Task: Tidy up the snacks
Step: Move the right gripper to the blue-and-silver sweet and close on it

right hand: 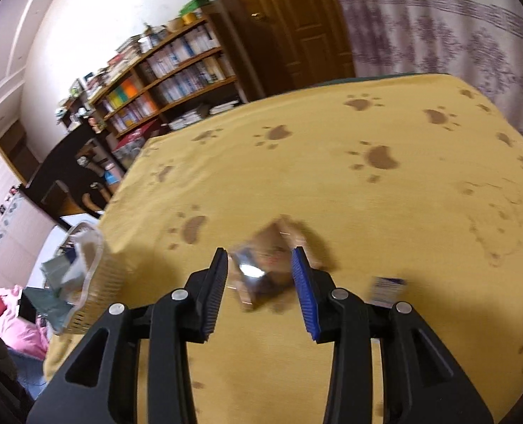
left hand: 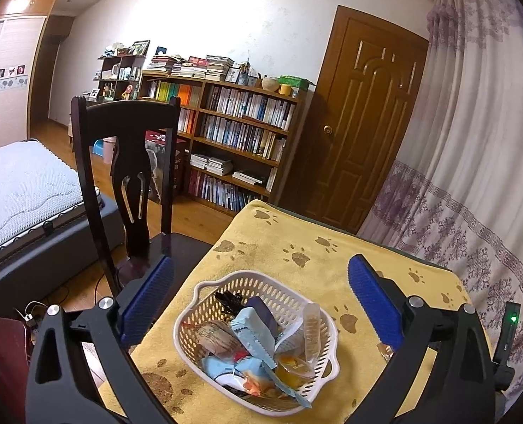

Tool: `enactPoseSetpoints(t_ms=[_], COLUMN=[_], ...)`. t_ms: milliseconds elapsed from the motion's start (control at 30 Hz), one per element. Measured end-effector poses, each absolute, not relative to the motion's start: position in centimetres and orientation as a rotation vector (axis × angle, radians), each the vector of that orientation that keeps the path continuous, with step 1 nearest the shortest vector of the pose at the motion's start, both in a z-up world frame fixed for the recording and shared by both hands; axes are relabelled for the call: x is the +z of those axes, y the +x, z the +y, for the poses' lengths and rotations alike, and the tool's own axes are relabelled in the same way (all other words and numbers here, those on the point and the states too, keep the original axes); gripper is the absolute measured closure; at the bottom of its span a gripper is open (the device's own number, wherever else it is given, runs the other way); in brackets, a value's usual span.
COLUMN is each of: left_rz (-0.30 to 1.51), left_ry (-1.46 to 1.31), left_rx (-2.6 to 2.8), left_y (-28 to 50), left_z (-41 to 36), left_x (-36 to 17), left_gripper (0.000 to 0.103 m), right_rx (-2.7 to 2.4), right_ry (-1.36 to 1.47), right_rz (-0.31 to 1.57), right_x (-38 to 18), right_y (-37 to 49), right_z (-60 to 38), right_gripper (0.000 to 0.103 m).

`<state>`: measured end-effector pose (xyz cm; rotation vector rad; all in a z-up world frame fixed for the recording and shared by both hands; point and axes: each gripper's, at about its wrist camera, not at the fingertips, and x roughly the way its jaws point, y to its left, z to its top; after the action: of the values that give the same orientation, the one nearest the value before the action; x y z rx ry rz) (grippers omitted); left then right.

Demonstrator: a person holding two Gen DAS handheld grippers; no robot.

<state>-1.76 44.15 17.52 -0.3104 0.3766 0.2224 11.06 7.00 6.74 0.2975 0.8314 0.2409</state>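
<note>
Both tongs are seen with jaws spread: the left gripper is held wide apart above the white perforated basket, holding nothing, while the right gripper is set astride a small clear-wrapped snack, its blue pads just beside the wrapper; contact cannot be confirmed through the motion blur. This snack lies on the yellow paw-print cloth toward the near edge of the table, with a small blue-and-white packet beside it to the right. The wrapped snack is judged light, crinkly and slippery, with contents that may crush; hold is best taken across its middle with gentle closure. The basket, near the table's left edge, is heaped with packets: a pale blue wrapper, a dark purple bar, a clear tube and orange-tinted sweets.
</note>
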Motion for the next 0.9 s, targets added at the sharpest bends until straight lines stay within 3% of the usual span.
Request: enactPoseSetpoints(t_ms=[700,900], left_rz=[0.385,0.386], left_ry=[-0.270,-0.260], left_rx=[0.193,0.185], left_y=[-1.6,-1.5], left_z=[42.5,42.2], left_x=[17.4,17.4], left_gripper=[0.003,0.003], right_rx=[0.044,0.016], right_ry=[0.228,0.145], right_rz=[0.939,0.913], right_x=[1.8,1.6], right_y=[11.0,10.6], right_z=[2.9,3.4], right_gripper=[0.065,0.077])
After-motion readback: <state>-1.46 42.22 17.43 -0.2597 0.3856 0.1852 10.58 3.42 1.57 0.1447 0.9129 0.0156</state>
